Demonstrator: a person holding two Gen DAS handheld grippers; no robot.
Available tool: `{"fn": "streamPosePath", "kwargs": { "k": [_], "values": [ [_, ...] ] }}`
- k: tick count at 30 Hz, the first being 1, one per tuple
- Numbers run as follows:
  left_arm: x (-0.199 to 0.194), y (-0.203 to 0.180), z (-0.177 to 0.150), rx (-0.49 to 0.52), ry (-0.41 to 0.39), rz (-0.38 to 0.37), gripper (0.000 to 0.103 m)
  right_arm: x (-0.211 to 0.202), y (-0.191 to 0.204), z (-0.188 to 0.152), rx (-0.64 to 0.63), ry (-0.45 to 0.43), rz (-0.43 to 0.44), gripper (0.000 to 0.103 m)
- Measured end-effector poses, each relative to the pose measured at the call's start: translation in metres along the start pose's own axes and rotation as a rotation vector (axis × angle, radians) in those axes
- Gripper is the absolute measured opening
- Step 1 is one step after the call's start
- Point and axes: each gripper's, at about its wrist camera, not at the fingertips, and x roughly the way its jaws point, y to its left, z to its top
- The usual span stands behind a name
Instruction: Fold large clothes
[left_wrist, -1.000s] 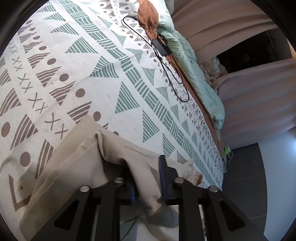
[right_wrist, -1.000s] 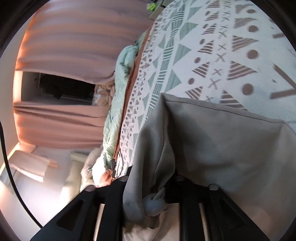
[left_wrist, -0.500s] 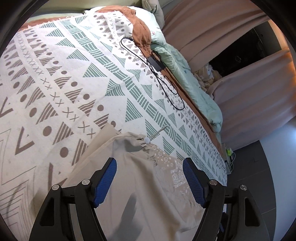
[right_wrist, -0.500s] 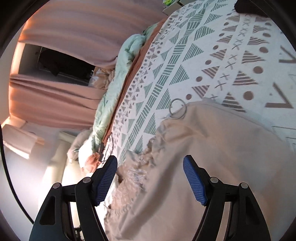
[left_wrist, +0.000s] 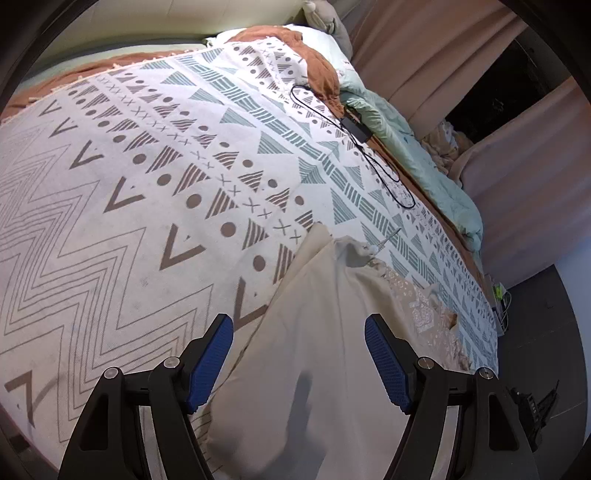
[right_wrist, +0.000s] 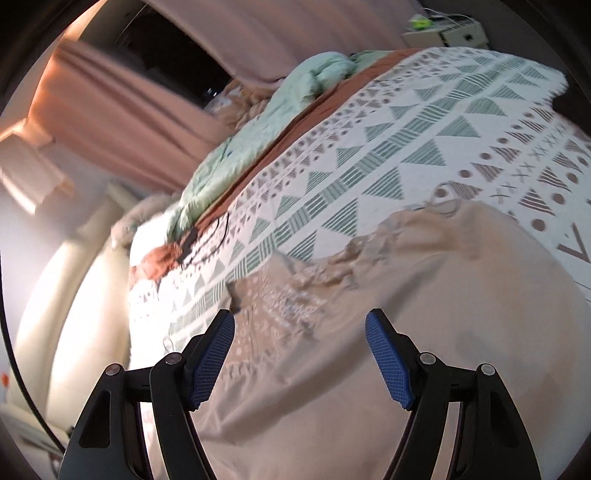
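A beige garment (left_wrist: 317, 354) with a patterned lace part and a drawstring lies folded on the patterned bedspread (left_wrist: 110, 206). In the left wrist view my left gripper (left_wrist: 299, 362) hangs open above the garment's near end, blue pads wide apart, nothing between them. In the right wrist view the same beige garment (right_wrist: 424, 332) spreads below my right gripper (right_wrist: 300, 360), which is open too and holds nothing. Its gathered, lace-trimmed edge (right_wrist: 332, 266) faces the far side of the bed.
A black charger with its cable (left_wrist: 356, 127) lies on the bedspread near the far edge. A mint quilt (left_wrist: 417, 155) and a rust-brown blanket (left_wrist: 317, 70) are bunched along that edge. Pink curtains (left_wrist: 517, 166) hang beyond, and dark floor (left_wrist: 535, 314) shows at right.
Both grippers were shut on the beige garment a second ago; both let go, opened wide and drew back and up. The garment now lies flat on the bedspread.
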Motion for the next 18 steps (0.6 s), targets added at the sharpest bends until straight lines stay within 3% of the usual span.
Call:
{"fn": "streamPosePath", "kwargs": {
  "k": [10, 13, 18],
  "values": [
    [-0.002, 0.029, -0.026, -0.048, 0.038, 0.015, 0.069, 0.056, 0.072, -0.029, -0.180, 0.120, -0.016, 0.064],
    [-0.002, 0.035, -0.031, -0.064, 0.049, 0.015, 0.062, 0.076, 0.087, -0.038, -0.215, 0.177, -0.013, 0.063],
    [0.003, 0.045, -0.041, -0.095, 0.085, 0.040, 0.053, 0.115, 0.101, -0.057, -0.302, 0.268, -0.107, 0.063]
  ]
}}
